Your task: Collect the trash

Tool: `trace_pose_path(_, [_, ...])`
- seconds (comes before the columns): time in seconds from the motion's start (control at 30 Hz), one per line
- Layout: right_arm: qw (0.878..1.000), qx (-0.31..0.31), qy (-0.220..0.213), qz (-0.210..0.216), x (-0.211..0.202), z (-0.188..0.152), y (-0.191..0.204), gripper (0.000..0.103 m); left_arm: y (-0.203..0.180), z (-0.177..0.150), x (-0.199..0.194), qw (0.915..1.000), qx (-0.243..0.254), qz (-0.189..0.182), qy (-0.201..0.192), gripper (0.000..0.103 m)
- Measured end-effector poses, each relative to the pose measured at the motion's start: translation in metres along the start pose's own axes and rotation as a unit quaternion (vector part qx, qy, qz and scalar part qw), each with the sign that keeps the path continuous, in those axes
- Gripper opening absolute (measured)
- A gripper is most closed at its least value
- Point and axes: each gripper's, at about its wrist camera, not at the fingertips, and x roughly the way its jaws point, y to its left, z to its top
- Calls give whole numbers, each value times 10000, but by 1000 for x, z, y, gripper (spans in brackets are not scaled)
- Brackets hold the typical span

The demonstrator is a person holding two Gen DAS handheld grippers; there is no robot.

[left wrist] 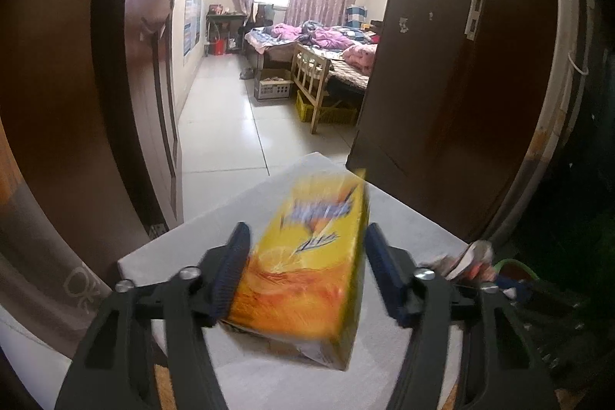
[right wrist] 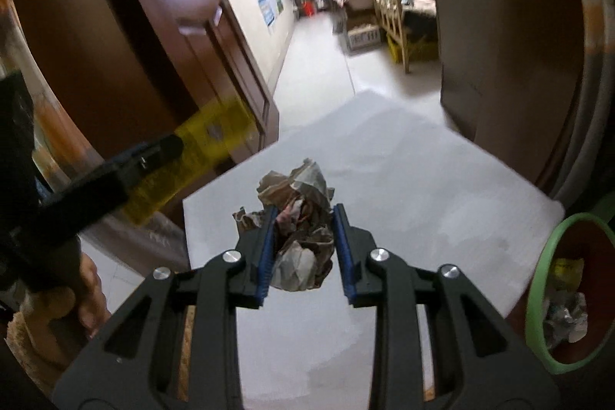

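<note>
A yellow drink carton (left wrist: 307,268) sits between the fingers of my left gripper (left wrist: 307,237), above a white table (left wrist: 415,229). The left pad touches it; the right finger stands a little off its side. The carton is blurred. In the right wrist view the carton (right wrist: 184,160) shows at the left, held up by that gripper. My right gripper (right wrist: 303,214) is shut on a crumpled ball of brown and grey paper (right wrist: 300,218) above the table (right wrist: 423,187). A bin with a green rim (right wrist: 546,279) stands at the right, holding crumpled trash.
A dark wooden door (right wrist: 184,25) stands at the left and a dark cabinet (left wrist: 461,64) at the right. Beyond is a tiled floor (left wrist: 223,125), a wooden chair (left wrist: 311,72), boxes and a bed. The bin's rim (left wrist: 511,264) shows at the table's right.
</note>
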Motion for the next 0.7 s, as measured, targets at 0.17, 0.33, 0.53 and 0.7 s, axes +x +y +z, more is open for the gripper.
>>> trace_pose_path(0.17, [9998,65,-186,-105,-12,4,-11,28,-8,0,0,9999,101,-81,37,41])
trace_pose_path(0.33, [9990,390,19,-211,-9,-5,-37,28,-3,-8,24,9981,154,-183,573,44])
trace_pose_path(0.53, [9966,694,318,-300,5,-24,-59,29,38,-21,55,9924,157,287,1184,54])
trace_pose_path(0.7, [9948,848,500,-254,18,-34,-66,29,81,-37,70,9841,-55,408,1727,58])
